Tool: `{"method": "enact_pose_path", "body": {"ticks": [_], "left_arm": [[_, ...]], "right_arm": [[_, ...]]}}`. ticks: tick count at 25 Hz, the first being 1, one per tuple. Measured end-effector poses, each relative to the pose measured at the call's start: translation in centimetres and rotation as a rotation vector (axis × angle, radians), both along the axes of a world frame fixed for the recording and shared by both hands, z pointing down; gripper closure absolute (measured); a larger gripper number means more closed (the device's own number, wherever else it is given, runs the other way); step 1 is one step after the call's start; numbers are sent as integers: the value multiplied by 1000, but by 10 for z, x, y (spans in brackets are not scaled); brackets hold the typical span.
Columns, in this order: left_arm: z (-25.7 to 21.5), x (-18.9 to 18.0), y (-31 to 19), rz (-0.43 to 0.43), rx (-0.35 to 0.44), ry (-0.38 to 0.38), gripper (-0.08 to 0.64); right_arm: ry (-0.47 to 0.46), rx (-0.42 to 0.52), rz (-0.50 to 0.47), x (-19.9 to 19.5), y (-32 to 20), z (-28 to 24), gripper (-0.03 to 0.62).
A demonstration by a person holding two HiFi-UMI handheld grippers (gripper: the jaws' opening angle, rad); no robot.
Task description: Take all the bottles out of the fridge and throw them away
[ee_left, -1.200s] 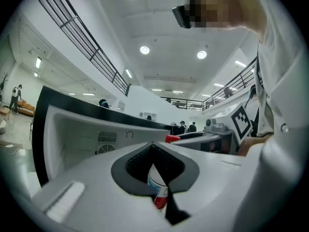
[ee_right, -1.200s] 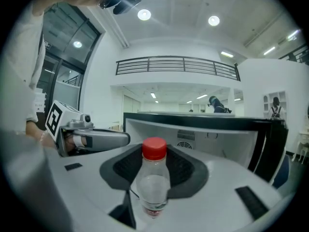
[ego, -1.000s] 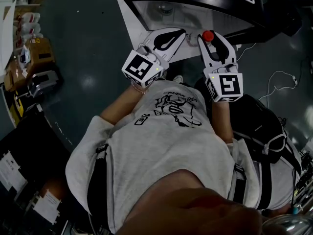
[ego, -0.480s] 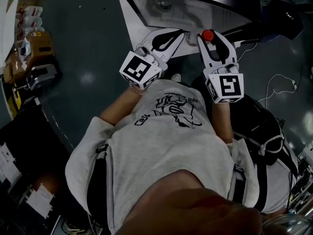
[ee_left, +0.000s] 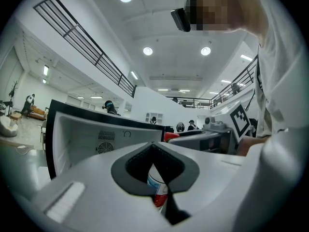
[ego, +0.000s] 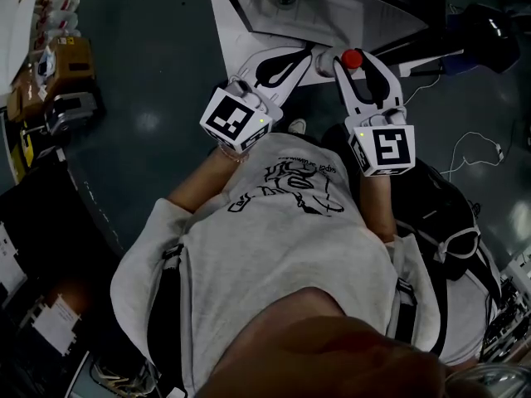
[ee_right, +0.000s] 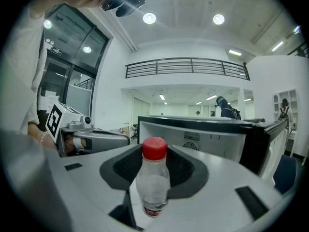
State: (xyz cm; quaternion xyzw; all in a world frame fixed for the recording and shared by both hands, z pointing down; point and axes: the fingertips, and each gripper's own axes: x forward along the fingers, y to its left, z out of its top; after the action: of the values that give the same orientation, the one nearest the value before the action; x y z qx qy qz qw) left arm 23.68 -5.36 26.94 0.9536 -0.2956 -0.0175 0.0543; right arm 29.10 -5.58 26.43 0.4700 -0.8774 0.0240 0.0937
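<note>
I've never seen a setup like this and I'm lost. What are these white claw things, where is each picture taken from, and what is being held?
No robot: a person holds a hand-worked claw in each hand. The head view comes from a camera on their head, looking down at the floor and an open fridge. The other two views come from cameras riding on each claw, looking along its jaws. The right claw grips an upright clear bottle with a red cap. Between the jaws of the left claw a labelled bottle shows; whether it is gripped, I can't tell.
</note>
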Motion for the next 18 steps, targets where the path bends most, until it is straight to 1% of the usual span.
{"method": "enact_pose_path", "body": {"ticks": [9,18], "left_arm": [[-2,-17,11,-38,15,2,551],[-8,-68,13,-91,22,5,552]], "right_arm": [[4,23,-48,-21,12,-6,436],[11,32,-101,-70,12,-15,436]]}}
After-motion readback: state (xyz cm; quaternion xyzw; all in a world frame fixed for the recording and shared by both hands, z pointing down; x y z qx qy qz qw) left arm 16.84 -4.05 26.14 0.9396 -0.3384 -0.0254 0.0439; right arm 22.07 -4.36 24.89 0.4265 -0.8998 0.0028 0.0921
